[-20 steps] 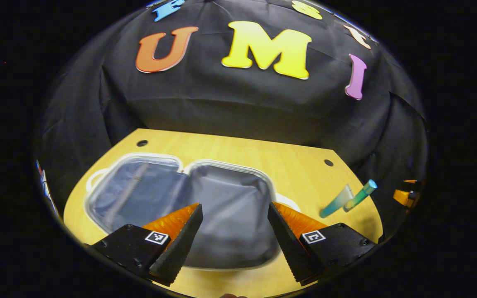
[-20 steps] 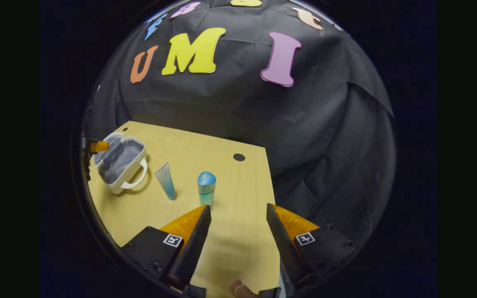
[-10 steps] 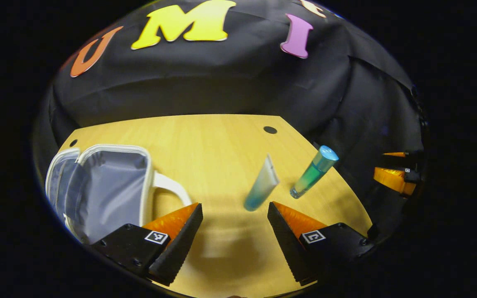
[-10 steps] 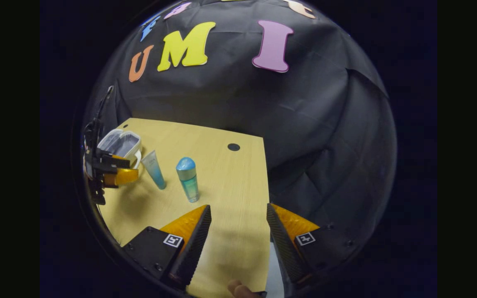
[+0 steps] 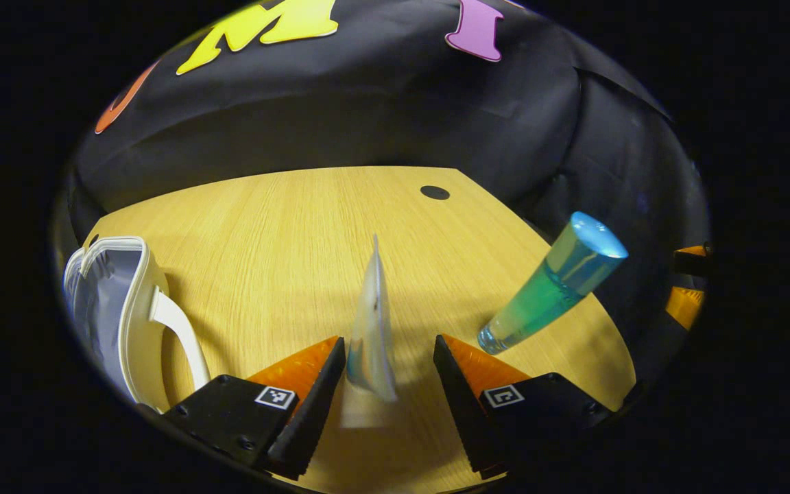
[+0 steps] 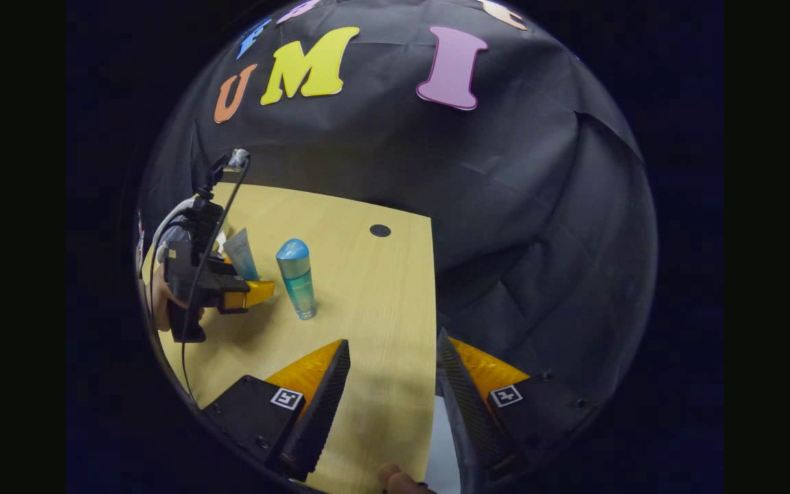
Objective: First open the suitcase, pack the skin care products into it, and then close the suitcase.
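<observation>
1. Left gripper view: the left gripper (image 5: 385,374) stands open around the upright tube (image 5: 373,329), not yet pinching; the opened suitcase (image 5: 127,302) lies far left. Packing is underway; closing on the tube should follow.
2. Right gripper view: the right gripper (image 6: 391,401) hangs open and empty near the table (image 6: 381,302) edge, with the bottle (image 6: 297,276) standing left.

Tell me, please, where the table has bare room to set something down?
Bare wood spans the table between the suitcase, the tube and the far edge, plus the strip ahead of the right gripper. It is crowded around the left gripper, tube and bottle.
</observation>
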A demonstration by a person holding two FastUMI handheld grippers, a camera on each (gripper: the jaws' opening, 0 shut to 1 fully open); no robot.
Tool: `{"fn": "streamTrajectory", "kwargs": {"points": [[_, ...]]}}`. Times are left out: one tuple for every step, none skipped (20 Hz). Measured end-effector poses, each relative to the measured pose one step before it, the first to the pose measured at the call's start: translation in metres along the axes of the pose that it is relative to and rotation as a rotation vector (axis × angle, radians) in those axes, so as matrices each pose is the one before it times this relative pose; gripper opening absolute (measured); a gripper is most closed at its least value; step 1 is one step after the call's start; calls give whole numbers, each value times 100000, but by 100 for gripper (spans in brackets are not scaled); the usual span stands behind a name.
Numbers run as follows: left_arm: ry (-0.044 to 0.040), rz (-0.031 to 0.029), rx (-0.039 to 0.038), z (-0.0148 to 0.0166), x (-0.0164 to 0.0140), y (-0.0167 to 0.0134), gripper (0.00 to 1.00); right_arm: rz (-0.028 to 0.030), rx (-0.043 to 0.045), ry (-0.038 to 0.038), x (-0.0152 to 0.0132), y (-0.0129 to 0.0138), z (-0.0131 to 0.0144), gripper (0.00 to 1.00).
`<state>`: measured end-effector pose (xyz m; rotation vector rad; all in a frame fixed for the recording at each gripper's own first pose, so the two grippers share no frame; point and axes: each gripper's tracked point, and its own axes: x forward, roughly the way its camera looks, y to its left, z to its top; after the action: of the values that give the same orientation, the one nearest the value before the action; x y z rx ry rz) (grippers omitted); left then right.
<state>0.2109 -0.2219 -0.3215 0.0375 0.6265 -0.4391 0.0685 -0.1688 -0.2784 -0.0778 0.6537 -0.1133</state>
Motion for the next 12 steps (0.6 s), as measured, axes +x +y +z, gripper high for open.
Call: {"fn": "streamTrajectory", "kwargs": {"points": [[593,1898,293,-185,195,468,79,-154,-94,40,-12,85,-95,80],[-835,348,793,364,180,132,84,-35,-18,-292,-107,52,-137,80],[-127,556,489,-28,61,283,69,788,145,-331,-18,355,56,79],[602,960,552,1,139,144,65,1537,11,113,-85,546,-224,80],[563,401,713,-76,-252,163,61,1272,-309,352,68,573,-77,80],[1161,1707,402,-258,-257,525,55,785,2,-17,150,384,1,80],[1176,-116,-735,-352,-275,226,43,685,273,-336,165,532,240,80],[-20,-1197,-1975,-65,-755,87,42,1118,478,-264,270,684,249,80],[-365,-1548,-2446,23,-881,14,41,809,429,81,327,704,270,80],[-845,-949,-2149,113,-1114,38,40,1158,733,-106,396,755,233,80],[-898,-664,-1032,193,-1380,109,40,1839,858,-282,412,992,464,80],[-1099,977,690,277,-1512,301,39,2553,523,-611,560,1156,410,80]]}}
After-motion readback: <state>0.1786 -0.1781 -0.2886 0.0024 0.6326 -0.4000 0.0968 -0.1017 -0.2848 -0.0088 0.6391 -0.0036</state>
